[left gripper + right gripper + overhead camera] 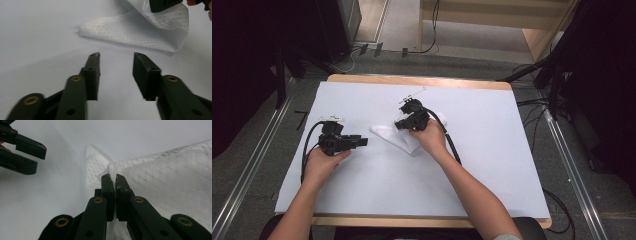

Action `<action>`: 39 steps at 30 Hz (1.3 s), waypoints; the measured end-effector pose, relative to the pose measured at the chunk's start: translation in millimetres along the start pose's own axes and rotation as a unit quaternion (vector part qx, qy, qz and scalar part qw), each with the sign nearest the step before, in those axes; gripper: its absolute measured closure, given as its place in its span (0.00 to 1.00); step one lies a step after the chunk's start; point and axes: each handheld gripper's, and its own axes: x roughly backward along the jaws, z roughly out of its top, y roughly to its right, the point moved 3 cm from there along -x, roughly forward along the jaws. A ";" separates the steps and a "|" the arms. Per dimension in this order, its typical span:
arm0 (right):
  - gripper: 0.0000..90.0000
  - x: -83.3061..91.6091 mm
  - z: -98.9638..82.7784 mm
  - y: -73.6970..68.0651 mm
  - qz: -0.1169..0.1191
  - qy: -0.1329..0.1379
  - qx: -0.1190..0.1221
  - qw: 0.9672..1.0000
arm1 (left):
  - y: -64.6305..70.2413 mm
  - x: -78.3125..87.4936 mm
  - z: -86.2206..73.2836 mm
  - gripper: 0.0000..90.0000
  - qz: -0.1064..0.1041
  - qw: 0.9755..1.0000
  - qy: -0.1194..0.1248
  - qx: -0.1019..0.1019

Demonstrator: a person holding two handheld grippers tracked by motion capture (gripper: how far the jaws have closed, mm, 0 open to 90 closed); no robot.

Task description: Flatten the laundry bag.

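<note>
The right gripper (115, 178) is pinching a raised fold of the white cloth (175, 177) between its jaws, which are standing fully closed on the fabric with only the thin layer of weave separating the pads. In the high view, the cloth (388, 134) is lying near the centre of the white table cover (492, 165), just left of the right hand (431, 137), with one part lifted toward the right gripper (404, 121) and the rest resting flat (a pointed corner is extending toward the left). The left gripper (116, 56) is sitting to the left of the cloth, apart from it, with its jaws standing about half open and gripping nothing; bare table cover is showing in the gap between them. In the left gripper view, the cloth (140, 32) is lying beyond the jaw tips, toward the far side, without touching them. In the high view, the left gripper (357, 142) is pointing right toward the cloth, and the left hand (322, 162) is holding it low over the table cover. A black cable (451, 140) is trailing from the right gripper along the forearm.
</note>
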 end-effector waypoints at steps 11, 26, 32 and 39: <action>0.99 5.3 -8.9 -3.1 0.009 0.015 0.001 1.000 | 13.2 -42.6 25.6 1.00 -0.015 0.999 -0.016 -0.027; 0.98 41.4 -29.0 0.4 0.006 0.045 -0.008 0.999 | 5.5 -70.4 24.9 0.99 -0.002 0.999 -0.046 -0.010; 0.98 58.6 -44.1 6.2 0.000 0.050 -0.012 0.999 | 5.2 -70.2 24.4 0.98 -0.006 0.999 -0.045 -0.012; 0.98 75.6 -69.5 12.5 -0.003 0.054 -0.026 0.998 | 5.2 -70.2 24.0 0.98 -0.006 0.999 -0.045 -0.014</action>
